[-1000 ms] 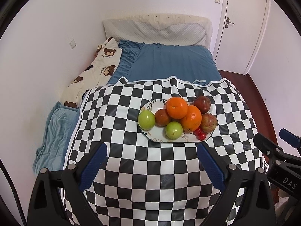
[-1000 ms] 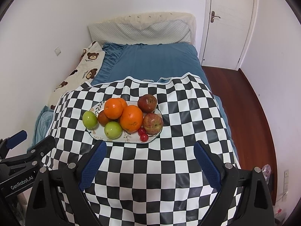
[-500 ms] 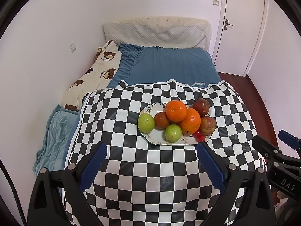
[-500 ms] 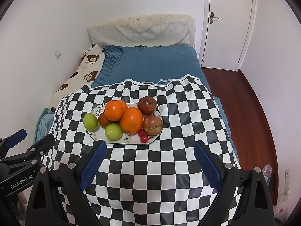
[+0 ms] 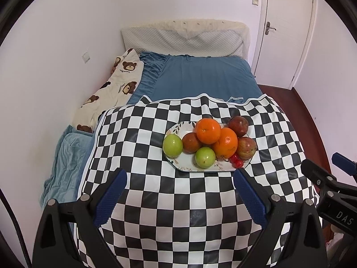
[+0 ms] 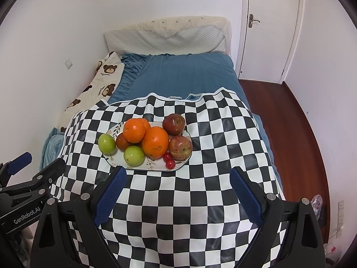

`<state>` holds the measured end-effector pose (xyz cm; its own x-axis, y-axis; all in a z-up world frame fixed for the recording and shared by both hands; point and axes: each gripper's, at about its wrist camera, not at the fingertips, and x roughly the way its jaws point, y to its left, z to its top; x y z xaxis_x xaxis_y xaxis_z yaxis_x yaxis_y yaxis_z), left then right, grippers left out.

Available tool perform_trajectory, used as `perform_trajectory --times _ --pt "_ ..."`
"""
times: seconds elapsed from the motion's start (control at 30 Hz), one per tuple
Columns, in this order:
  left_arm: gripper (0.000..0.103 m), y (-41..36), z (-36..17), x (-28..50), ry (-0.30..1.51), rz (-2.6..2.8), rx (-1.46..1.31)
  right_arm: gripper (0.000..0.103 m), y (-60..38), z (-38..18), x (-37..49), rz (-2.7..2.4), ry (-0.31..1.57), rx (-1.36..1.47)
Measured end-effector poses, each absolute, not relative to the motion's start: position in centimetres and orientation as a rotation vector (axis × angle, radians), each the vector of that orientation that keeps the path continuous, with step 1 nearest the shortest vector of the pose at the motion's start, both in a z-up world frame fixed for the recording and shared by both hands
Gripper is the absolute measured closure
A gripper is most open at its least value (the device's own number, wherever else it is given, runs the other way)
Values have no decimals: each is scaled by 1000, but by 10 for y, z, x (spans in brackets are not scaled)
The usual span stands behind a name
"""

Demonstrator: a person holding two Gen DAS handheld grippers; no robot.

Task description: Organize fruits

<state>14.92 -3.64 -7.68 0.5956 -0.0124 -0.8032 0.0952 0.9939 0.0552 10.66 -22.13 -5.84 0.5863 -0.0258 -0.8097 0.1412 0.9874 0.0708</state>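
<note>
Left two-finger gripper with blue pads (image 5: 179, 186) wide open, empty, hovering short of the oval white leaf-patterned plate (image 5: 189, 167) on the black-and-white checkered cloth (image 5: 138, 134). Piled left to right: two green round fruits (image 5: 172, 145), dark brown-red fruit (image 5: 191, 142), two oranges (image 5: 208, 131), small red cherries (image 5: 237, 161), two red apples (image 5: 246, 147). Right two-finger gripper with blue pads (image 6: 177, 185) equally spread, nothing held. Fruits look already gathered; likely little left, or nothing started. Plenty of bare cloth around plate; cloth edges drop off at both sides, blue bedsheet (image 5: 205, 78) beyond.
</note>
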Motion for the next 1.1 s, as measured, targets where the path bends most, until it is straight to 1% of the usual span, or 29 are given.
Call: perform_trajectory --times 0.03,0.1,0.13,0.2,0.23,0.27,1.1 --pt "5 -37 -77 149 933 -59 101 7 -221 -58 107 -98 940 134" --pt "1 -36 -77 150 938 -64 107 7 -222 -58 107 -96 942 131" --pt "0 -36 -77 150 940 -64 108 7 -222 -58 107 -95 941 131" --pt "0 -35 -78 150 941 -68 108 6 -222 -58 106 -96 941 132" --pt "0 -35 -78 150 941 -68 108 4 -222 -58 106 -95 941 131" --pt "0 -35 -79 151 940 -69 108 3 -222 -58 106 -97 941 131" --pt "0 -34 -76 150 926 -56 103 3 -225 -53 100 -109 929 145"
